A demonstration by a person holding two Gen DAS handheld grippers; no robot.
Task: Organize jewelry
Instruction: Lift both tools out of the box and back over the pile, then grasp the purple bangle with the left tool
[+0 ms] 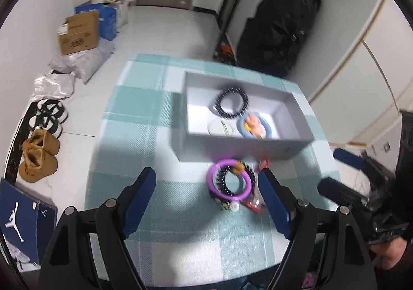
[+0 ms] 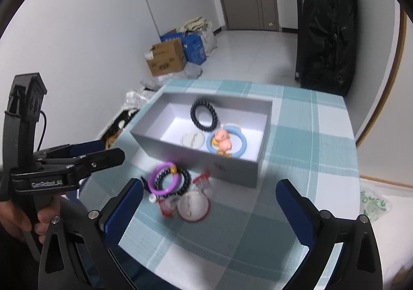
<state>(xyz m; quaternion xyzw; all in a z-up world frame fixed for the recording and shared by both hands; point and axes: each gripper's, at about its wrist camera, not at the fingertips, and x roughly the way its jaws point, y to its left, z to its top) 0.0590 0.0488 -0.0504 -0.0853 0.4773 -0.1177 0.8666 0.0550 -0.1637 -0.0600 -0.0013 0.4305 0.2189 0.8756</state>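
Note:
A grey open box (image 1: 232, 150) (image 2: 196, 161) stands on the checked table. Inside lie a black bead bracelet (image 1: 232, 103) (image 2: 204, 115), a blue ring with a pink charm (image 1: 254, 126) (image 2: 227, 141) and a white round piece (image 1: 222, 127) (image 2: 192, 139). In front of the box lie a purple ring (image 1: 228, 181) (image 2: 164, 180) over a second black bead bracelet (image 2: 184, 176), red-trimmed clear packets (image 1: 254, 206) (image 2: 202, 179) and a white disc (image 2: 193, 206). My left gripper (image 1: 206, 199) is open above the table, just before the pile. My right gripper (image 2: 209, 210) is open above the disc.
The table wears a teal and white checked cloth (image 1: 144, 114) (image 2: 309, 119). On the floor are a cardboard box (image 1: 78, 32), plastic bags, shoes (image 1: 38, 155) and a black suitcase (image 1: 278, 26) (image 2: 327, 26). The other gripper shows at the right edge (image 1: 346, 192) and left edge (image 2: 64, 163).

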